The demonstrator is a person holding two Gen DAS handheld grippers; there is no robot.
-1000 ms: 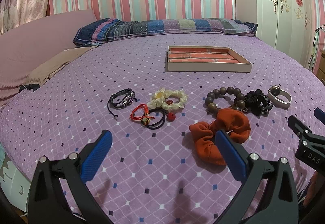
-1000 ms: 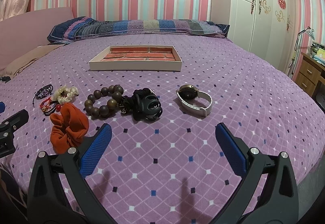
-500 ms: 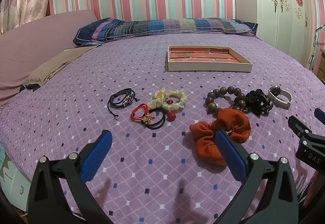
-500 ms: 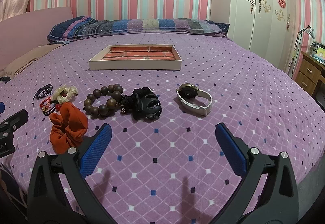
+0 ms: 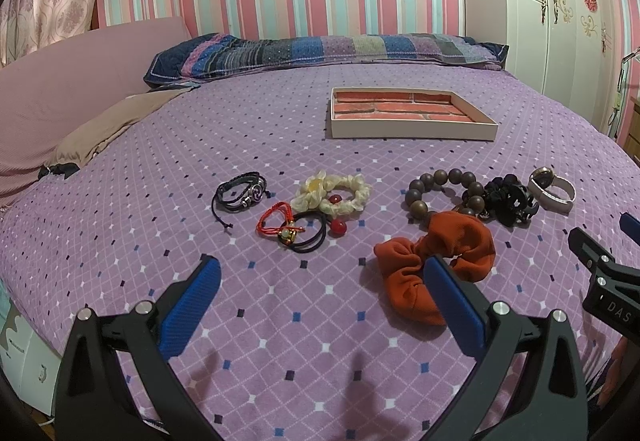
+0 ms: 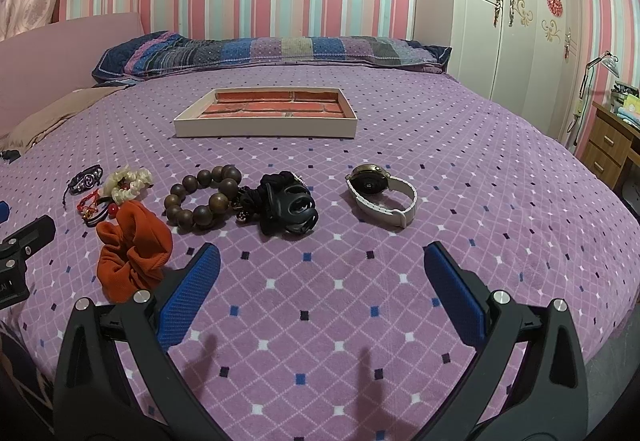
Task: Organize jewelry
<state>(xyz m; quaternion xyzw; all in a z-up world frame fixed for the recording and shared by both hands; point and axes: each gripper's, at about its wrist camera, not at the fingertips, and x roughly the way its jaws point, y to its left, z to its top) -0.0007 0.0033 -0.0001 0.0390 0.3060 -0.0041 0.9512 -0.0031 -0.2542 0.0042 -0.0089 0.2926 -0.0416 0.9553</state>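
Jewelry lies in a row on the purple bedspread: a black cord bracelet (image 5: 240,193), a red string bracelet with black hair ties (image 5: 290,231), a cream scrunchie (image 5: 332,193), an orange scrunchie (image 5: 436,261), a wooden bead bracelet (image 5: 444,193), a black claw clip (image 5: 508,201) and a white-strap watch (image 5: 552,191). A shallow tray (image 5: 412,129) with a brick-pattern floor lies beyond them. My left gripper (image 5: 320,281) is open and empty, near the orange scrunchie. My right gripper (image 6: 320,269) is open and empty, short of the claw clip (image 6: 288,207) and watch (image 6: 382,195).
A patchwork pillow (image 5: 320,53) lies at the head of the bed. A pink headboard cushion (image 5: 60,81) is at the left. A white wardrobe (image 6: 520,21) and a wooden desk (image 6: 612,137) stand to the right of the bed.
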